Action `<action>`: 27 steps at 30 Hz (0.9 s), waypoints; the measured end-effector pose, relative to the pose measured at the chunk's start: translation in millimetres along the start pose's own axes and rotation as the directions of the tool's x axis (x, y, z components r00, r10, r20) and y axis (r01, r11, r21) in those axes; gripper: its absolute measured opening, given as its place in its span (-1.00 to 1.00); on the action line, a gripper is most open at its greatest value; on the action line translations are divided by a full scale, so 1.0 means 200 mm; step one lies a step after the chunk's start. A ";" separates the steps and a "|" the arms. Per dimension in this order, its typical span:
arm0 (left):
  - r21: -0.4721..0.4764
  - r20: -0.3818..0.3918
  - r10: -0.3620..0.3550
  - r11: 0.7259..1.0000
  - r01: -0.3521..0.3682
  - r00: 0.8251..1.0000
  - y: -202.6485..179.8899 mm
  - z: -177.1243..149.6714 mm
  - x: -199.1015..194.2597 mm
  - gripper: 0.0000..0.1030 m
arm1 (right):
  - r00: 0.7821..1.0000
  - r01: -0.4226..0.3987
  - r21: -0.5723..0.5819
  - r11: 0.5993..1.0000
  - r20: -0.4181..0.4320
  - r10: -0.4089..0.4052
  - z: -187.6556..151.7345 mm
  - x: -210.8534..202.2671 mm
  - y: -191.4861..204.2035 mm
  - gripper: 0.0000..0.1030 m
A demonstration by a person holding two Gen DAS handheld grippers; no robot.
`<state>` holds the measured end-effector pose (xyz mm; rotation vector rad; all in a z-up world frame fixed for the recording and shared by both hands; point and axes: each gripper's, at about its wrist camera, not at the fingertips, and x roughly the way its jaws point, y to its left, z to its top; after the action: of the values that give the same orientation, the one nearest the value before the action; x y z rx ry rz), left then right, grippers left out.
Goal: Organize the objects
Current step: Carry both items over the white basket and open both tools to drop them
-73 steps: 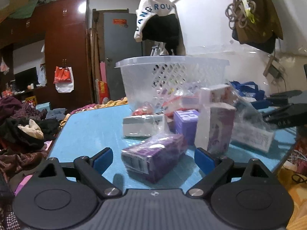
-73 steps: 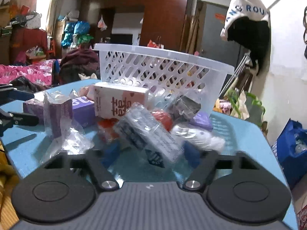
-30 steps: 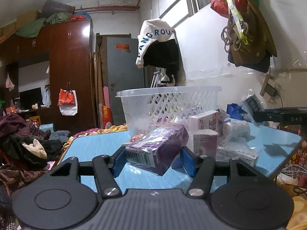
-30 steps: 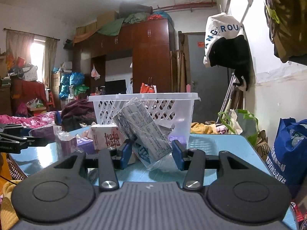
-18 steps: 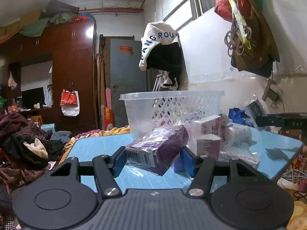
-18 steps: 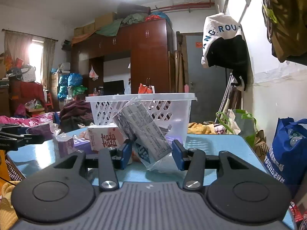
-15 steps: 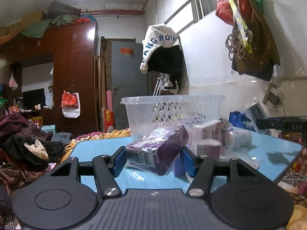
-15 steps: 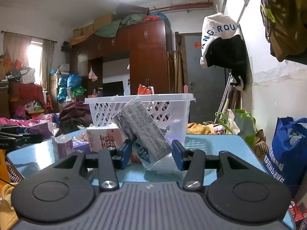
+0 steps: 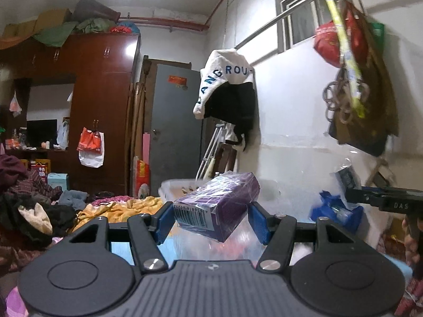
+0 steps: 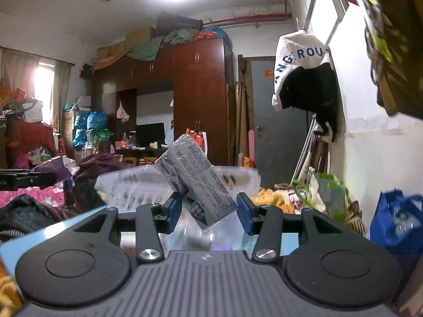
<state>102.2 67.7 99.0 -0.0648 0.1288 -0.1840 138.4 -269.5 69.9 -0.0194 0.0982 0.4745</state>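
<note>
My left gripper (image 9: 210,220) is shut on a purple box wrapped in clear plastic (image 9: 216,204), held tilted with its barcode end toward the camera, above the rim of the white plastic basket (image 9: 169,185). My right gripper (image 10: 210,212) is shut on a grey plastic-wrapped pack (image 10: 195,182), which stands tilted between the blue pads. Behind it the white basket (image 10: 127,185) is blurred. The other gripper with its grey pack (image 9: 383,198) shows at the right of the left wrist view. The pile of boxes on the table is hidden below both views.
The blue table (image 10: 53,227) shows only as a strip under the grippers. A blue bag (image 10: 396,224) sits on the floor at right. Clothes and bedding (image 9: 39,211) lie at left. Bags (image 9: 357,79) and a white jacket (image 9: 227,84) hang on the wall.
Both grippers have risen with their packs, so the basket and table have dropped low in both views and the boxes on the table have gone out of sight.
</note>
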 end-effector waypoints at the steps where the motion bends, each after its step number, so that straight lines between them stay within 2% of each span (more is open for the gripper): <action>1: -0.004 -0.015 0.006 1.000 -0.006 1.000 0.00 0.05 0.07 0.24 | 1.000 -0.005 -0.004 1.000 -0.009 0.005 0.05 0.07 0.01 -0.05; 7: -0.027 -0.121 0.018 0.999 -0.021 0.992 -0.01 0.22 0.44 0.24 | 0.995 0.031 -0.050 0.998 -0.094 -0.036 0.19 0.39 0.07 -0.05; 10: -0.020 -0.178 0.039 0.999 -0.044 0.983 -0.02 0.24 0.58 0.24 | 0.987 0.058 -0.066 0.996 -0.146 -0.067 0.22 0.51 0.07 -0.05; 14: -0.029 -0.205 0.051 0.998 -0.059 0.977 -0.01 0.22 0.68 0.25 | 0.979 0.087 -0.103 0.991 -0.174 -0.105 0.22 0.58 0.08 -0.05; 15: -0.032 -0.191 0.038 0.998 -0.045 0.981 0.00 0.21 0.70 0.27 | 0.979 0.084 -0.106 0.991 -0.174 -0.101 0.21 0.58 0.08 -0.04; 16: -0.033 -0.182 0.036 0.999 -0.043 0.983 0.00 0.21 0.71 0.51 | 0.982 0.071 -0.111 0.991 -0.168 -0.089 0.20 0.59 0.09 -0.03; 18: -0.053 -0.198 0.037 0.997 -0.048 0.980 0.02 0.20 0.75 0.80 | 0.981 0.060 -0.129 0.990 -0.175 -0.082 0.20 0.59 0.10 0.30; 19: -0.063 -0.193 0.046 0.996 -0.059 0.980 0.02 0.19 0.75 0.75 | 0.981 0.065 -0.135 0.989 -0.173 -0.088 0.19 0.59 0.10 0.58; 21: -0.063 -0.162 0.039 0.997 -0.049 0.986 0.02 0.17 0.68 0.74 | 0.987 0.068 -0.134 0.989 -0.139 -0.087 0.18 0.52 0.10 0.69; 23: -0.036 -0.132 0.020 0.999 -0.025 0.991 -0.01 0.16 0.58 0.74 | 0.989 0.074 -0.098 0.992 -0.117 -0.086 0.15 0.42 0.07 0.92; 25: -0.018 -0.102 0.005 1.000 -0.006 0.995 -0.03 0.14 0.44 0.75 | 0.986 0.154 -0.058 0.986 -0.061 -0.158 0.08 0.27 0.06 1.00; 27: -0.025 -0.100 -0.033 0.999 0.031 0.994 -0.05 0.07 0.30 0.75 | 0.973 0.219 -0.036 0.975 -0.061 -0.221 0.00 0.16 0.05 1.00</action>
<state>161.2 47.8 107.0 -0.0806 0.2304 -0.2176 162.8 -246.5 67.6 -0.0737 0.1510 0.2537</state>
